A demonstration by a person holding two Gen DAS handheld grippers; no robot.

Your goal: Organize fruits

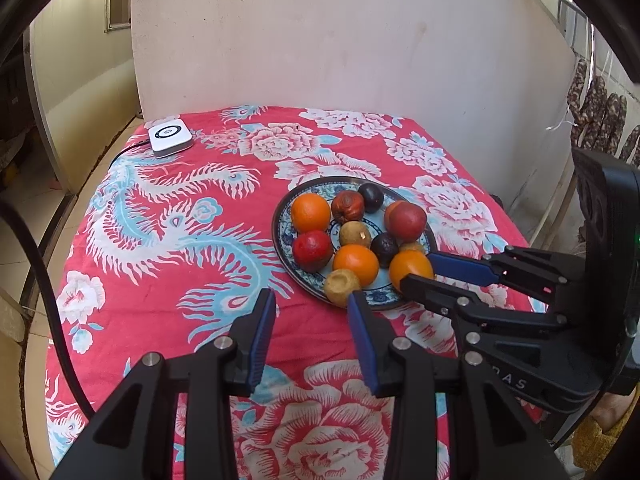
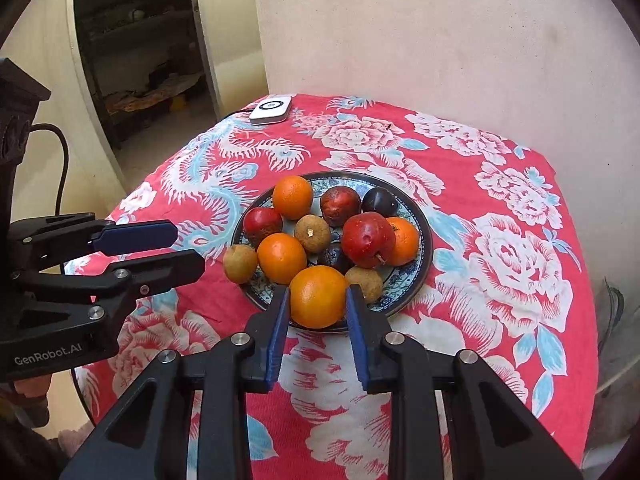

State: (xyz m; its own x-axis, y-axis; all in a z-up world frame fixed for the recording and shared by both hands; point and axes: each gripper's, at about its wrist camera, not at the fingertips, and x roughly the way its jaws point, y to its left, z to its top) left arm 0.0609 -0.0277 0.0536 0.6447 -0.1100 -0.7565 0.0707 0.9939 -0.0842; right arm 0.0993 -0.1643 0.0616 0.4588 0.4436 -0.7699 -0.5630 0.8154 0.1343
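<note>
Left wrist view
- Left gripper (image 1: pixel 311 300): fingers partly apart, nothing between them, held over the tablecloth (image 1: pixel 160 240) just short of the plate (image 1: pixel 280 216)
- Right gripper (image 1: pixel 418 270): seen from the side at the plate's near right rim, closed around the front orange (image 1: pixel 408 266)
- Fruit: all gathered on the plate, mixed by kind; a brown fruit (image 1: pixel 342 286) sits on the near rim
- Hard to make out: the right gripper's near finger covers the orange's lower side, so rest or lift cannot be told

Right wrist view
- Right gripper (image 2: pixel 318 294): both blue pads lie against the sides of the orange (image 2: pixel 318 308); a narrow grip, judged as holding
- Orange's place: at the plate's (image 2: pixel 424 248) near edge, touching its neighbours
- Left gripper (image 2: pixel 186 248): at the left, empty, clear of the plate
- Step judged: one orange is being handled at the rim; whether set down or taken up cannot be told
- Next move calls for: a steady hold and care not to nudge the brown fruit (image 2: pixel 240 264) off the rim
- Cut off: the plate's near rim is hidden behind the orange; a white device (image 2: pixel 272 110) lies far back, unrelated
</note>
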